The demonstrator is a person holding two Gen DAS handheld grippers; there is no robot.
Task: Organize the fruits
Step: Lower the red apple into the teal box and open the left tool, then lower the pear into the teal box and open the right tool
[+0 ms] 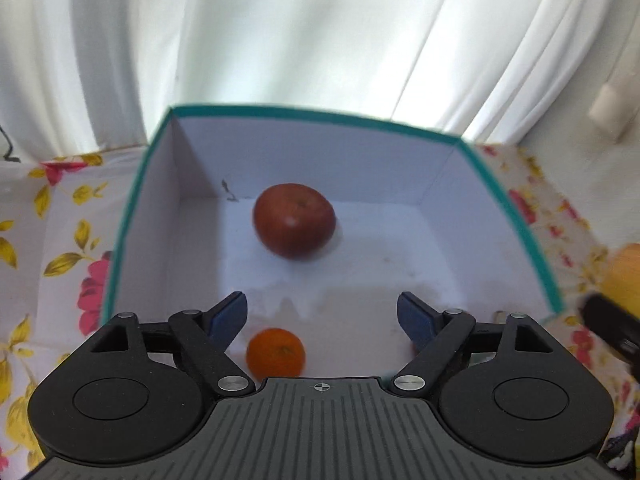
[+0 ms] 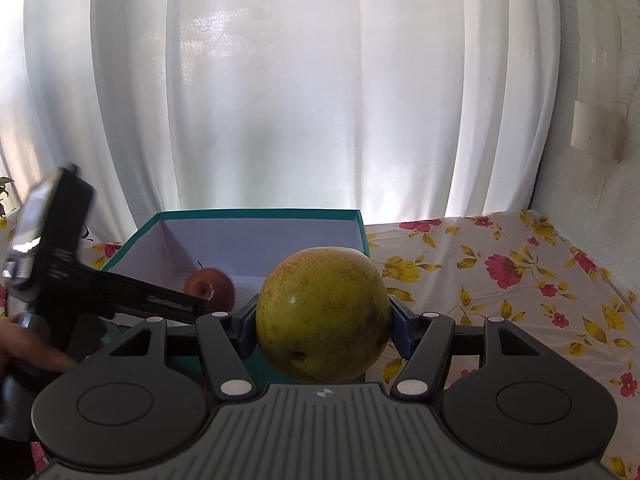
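The right gripper (image 2: pixel 323 320) holds a big round yellow-green fruit with brown speckles (image 2: pixel 322 314). Its blue pads press the fruit's two sides at the widest part. I think this fruit is heavy and firm, with smooth skin that could slip, so the fat middle is the best place to hold it. The left gripper (image 1: pixel 322 314) hangs over the box with its jaws wide and nothing between them. Just under it sits a small round orange fruit (image 1: pixel 275 353) on the box floor. It looks light and a bit soft, so a gentle squeeze would do. Farther ahead of the left gripper lies a round dark red apple (image 1: pixel 294 220), near the back wall of the white cardboard box with the teal rim (image 1: pixel 508 196). The box stands on a flowered tablecloth (image 2: pixel 500 276), with a white curtain (image 2: pixel 320 100) behind. Only the left view shows the orange fruit. Only the right view shows the whole yellow-green fruit and a person's hand (image 2: pixel 24 346).
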